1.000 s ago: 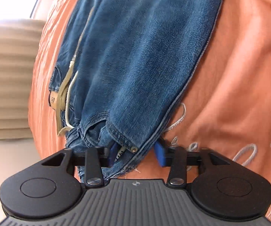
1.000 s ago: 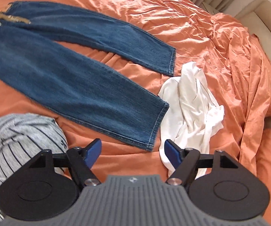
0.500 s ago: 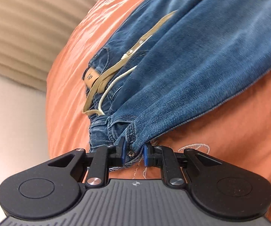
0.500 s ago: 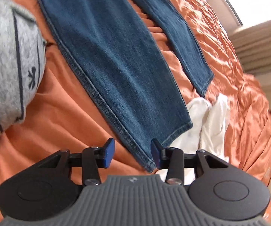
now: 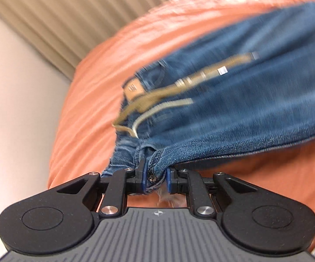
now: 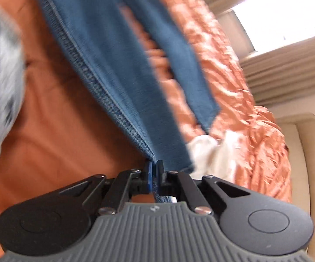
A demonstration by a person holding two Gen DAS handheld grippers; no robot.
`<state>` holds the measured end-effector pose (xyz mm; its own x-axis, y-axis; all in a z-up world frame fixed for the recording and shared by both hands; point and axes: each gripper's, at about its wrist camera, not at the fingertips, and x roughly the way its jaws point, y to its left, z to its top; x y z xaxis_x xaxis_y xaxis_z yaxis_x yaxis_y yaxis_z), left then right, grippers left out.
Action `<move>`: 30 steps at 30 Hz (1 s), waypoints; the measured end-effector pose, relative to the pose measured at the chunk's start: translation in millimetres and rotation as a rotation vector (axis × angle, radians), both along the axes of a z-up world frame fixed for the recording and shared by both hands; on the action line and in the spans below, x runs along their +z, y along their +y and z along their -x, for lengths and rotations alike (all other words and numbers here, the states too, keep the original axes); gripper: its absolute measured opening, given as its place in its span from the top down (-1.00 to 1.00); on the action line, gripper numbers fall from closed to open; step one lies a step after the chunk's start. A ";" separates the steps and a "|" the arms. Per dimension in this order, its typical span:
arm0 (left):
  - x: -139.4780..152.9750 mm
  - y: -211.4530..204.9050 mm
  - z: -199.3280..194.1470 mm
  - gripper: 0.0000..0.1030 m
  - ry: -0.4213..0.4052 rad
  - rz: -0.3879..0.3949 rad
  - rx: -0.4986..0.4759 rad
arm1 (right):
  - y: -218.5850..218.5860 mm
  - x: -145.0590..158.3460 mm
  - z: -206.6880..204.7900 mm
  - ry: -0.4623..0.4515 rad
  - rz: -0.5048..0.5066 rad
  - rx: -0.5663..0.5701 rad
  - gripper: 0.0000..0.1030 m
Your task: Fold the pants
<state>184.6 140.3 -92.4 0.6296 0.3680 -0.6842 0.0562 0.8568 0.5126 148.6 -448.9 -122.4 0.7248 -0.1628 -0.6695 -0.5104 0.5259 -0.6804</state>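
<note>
Both grippers now have the jeans, which lie on the orange bed. The left gripper is clamped on the waist corner, the denim bunched thick between its pads, with the belt lying beyond it. The right gripper has just been closing and its jaws now pinch the hem corner of the near leg, right at the side seam; the far leg lies beyond, and a white cloth is just to the right of this gripper.

I judge the step to be lifting this long edge and carrying it over onto the far leg. To do it well, both grippers should rise together and keep the edge taut between them, so the denim does not sag in the middle. The right grip is very close to the corner; a quick pull may slip it. The belt may swing and pull the waist crooked, so move slowly and lay the seams edge on edge.
</note>
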 end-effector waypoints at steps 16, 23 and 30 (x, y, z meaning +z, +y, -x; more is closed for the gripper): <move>90.4 8.4 -122.7 0.68 -0.100 0.082 0.046 | 20.1 83.6 -181.5 -0.134 -0.036 -0.195 1.00; 66.9 9.4 -216.0 0.67 -0.029 0.047 0.053 | 30.9 46.3 -302.7 -0.061 -0.006 -0.215 1.00; 8.2 18.7 -296.0 0.67 0.103 0.049 0.085 | 38.0 -23.9 -401.4 0.037 0.022 -0.232 1.00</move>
